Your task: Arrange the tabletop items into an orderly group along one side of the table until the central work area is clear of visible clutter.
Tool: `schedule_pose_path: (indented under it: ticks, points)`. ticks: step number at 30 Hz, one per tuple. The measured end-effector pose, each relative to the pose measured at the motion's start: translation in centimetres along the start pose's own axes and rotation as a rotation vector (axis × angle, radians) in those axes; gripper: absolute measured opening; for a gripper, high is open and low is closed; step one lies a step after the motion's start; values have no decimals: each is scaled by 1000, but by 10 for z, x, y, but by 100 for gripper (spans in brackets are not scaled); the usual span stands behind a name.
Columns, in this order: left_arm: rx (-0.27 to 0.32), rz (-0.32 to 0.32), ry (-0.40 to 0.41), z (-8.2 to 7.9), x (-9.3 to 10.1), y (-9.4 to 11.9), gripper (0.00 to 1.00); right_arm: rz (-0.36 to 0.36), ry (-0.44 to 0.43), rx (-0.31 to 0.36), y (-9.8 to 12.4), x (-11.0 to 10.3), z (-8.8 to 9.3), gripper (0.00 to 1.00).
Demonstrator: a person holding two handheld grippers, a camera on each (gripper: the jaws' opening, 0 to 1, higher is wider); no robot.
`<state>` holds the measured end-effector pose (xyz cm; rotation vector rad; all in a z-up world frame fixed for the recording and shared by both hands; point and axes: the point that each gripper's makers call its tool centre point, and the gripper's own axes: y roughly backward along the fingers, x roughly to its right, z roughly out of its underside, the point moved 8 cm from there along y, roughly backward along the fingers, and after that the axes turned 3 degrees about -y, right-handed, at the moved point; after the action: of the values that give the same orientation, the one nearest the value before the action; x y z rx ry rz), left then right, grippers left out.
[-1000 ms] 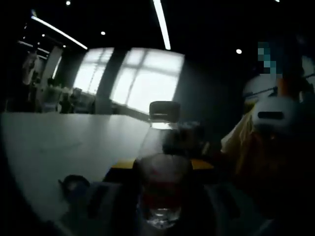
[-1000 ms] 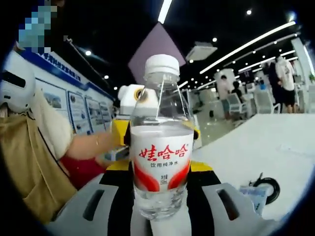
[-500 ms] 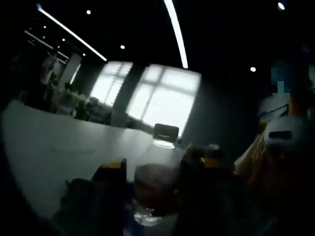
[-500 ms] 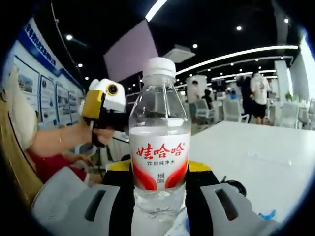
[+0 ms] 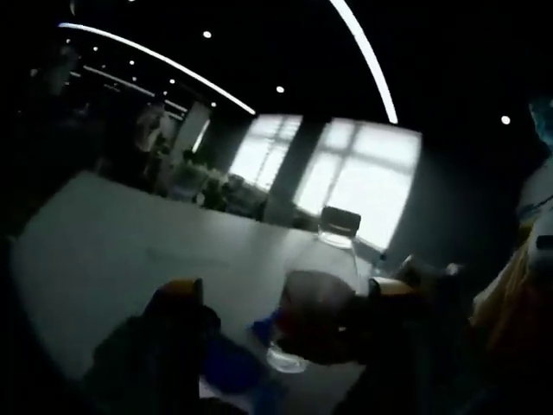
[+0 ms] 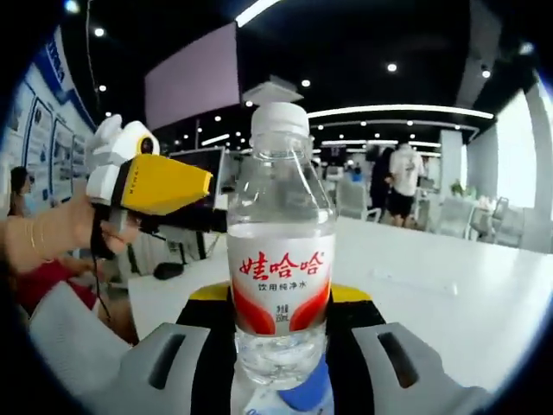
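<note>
A clear water bottle [image 6: 281, 259] with a white cap and a red and white label stands upright between the pale jaws of my right gripper [image 6: 281, 350], which is shut on its lower body. My yellow and white left gripper [image 6: 212, 220], held by a hand, comes in from the left, and its dark jaws reach toward the bottle's side. In the dim left gripper view the bottle [image 5: 321, 298] leans in front of my left gripper [image 5: 285, 294], whose jaws stand wide apart on either side of it.
The white table [image 6: 449, 285] stretches away to the right and behind the bottle. A small blue item [image 6: 302, 393] lies just under the bottle and shows again as a blue item [image 5: 229, 363]. People and chairs stand far off in the hall.
My left gripper has swung from behind the bottle to its left side and now points across at it. The right gripper has kept its hold while both views turned.
</note>
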<state>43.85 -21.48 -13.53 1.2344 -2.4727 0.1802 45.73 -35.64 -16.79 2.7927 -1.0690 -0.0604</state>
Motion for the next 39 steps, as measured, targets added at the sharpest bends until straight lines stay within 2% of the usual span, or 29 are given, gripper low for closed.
schedule_pose_path:
  ticks: [1,2,3,6,9,13,19,21,24,28,31,39]
  points:
    - [20,-4,14,0,2,-1,77,11,0,-4,0,1,0,39]
    - [24,-38,63,0,3,-1,77,41,-3,-6,1,2,2,39]
    - [26,-28,50,1,5,-2,77,53,4,-13,1,3,2,39]
    - [20,-52,26,4,17,-8,76,88,0,-37,1,5,7,39]
    - [-17,-112,-42,10,19,-12,74,101,15,-51,1,6,9,39]
    - [-31,-147,-44,17,23,-19,72,112,60,-51,2,1,9,39]
    - [-36,-148,-13,25,29,-27,69,128,96,-47,1,1,9,39]
    - [-39,-156,-11,27,29,-30,65,130,121,-48,0,-1,9,39]
    - [-38,-149,-29,29,32,-31,54,119,113,-45,0,-3,9,39]
    - [-58,-134,-21,33,33,-33,51,113,148,-37,-1,-6,7,39]
    - [-58,-142,-51,34,32,-33,42,106,159,-40,-1,-7,8,40]
    - [-78,-149,-80,34,29,-37,39,93,161,-57,-5,-3,9,40]
